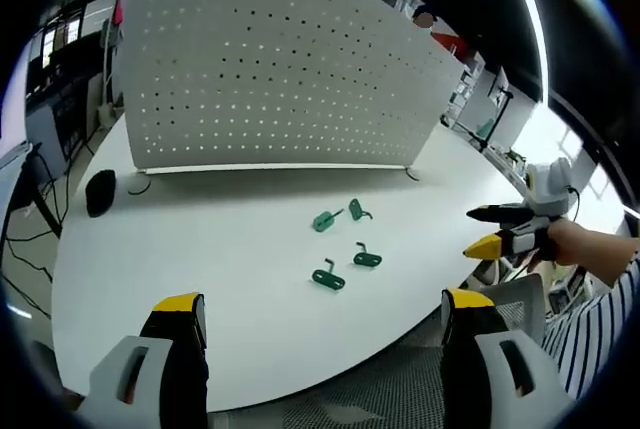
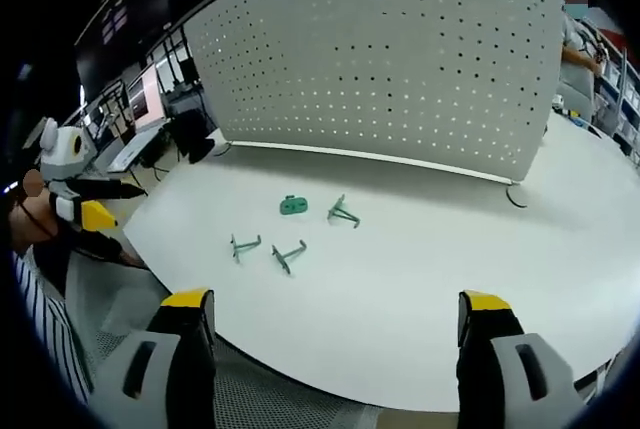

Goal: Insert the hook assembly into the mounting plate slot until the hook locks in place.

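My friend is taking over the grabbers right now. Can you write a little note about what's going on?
Left gripper: open, holding nothing, back at the near edge of the white table.
Right gripper: open, holding nothing, also back from the parts; it shows from the side in the left gripper view.
Parts: four green hooks lie loose in a small cluster on the table, in front of the upright white pegboard.
Done: nothing yet, no hook picked up or mounted.
Left: pick a hook, push it into the pegboard holes until it locks.
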A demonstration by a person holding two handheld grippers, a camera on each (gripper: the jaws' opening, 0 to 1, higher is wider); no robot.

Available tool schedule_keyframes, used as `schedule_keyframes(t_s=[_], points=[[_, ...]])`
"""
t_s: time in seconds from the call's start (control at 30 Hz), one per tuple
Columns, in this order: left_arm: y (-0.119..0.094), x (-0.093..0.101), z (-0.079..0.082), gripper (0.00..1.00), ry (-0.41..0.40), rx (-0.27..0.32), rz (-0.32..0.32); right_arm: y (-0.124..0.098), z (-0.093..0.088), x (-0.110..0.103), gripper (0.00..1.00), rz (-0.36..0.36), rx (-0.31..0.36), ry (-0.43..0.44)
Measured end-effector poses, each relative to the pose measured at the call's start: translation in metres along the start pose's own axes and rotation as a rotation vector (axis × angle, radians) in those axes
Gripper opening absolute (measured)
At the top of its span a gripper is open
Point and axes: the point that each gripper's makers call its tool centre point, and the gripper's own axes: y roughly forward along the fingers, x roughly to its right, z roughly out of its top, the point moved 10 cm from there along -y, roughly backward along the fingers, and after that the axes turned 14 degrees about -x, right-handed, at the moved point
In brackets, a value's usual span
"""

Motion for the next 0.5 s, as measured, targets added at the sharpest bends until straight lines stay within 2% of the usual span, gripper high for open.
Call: schedule_keyframes(t_s=[0.13, 0.4, 0.5], points=[[-0.0009, 0.0014, -0.0013, 1.0, -0.005, 0.001, -0.009, -0.0008, 0.0011, 0.0015, 0.99, -0.019, 0.011, 0.006], [0.0009, 0.0048, -0.003, 1.0, 0.001, -0.001, -0.014, -0.0009, -0.0002, -0.0002, 1.0, -0.012, 0.011, 0.013], [0.003, 0.0082, -0.004, 1.0, 0.01, -0.005, -0.021, -0.0026, -0.0042, -0.0017, 1.0, -0.011, 0.033, 0.024]])
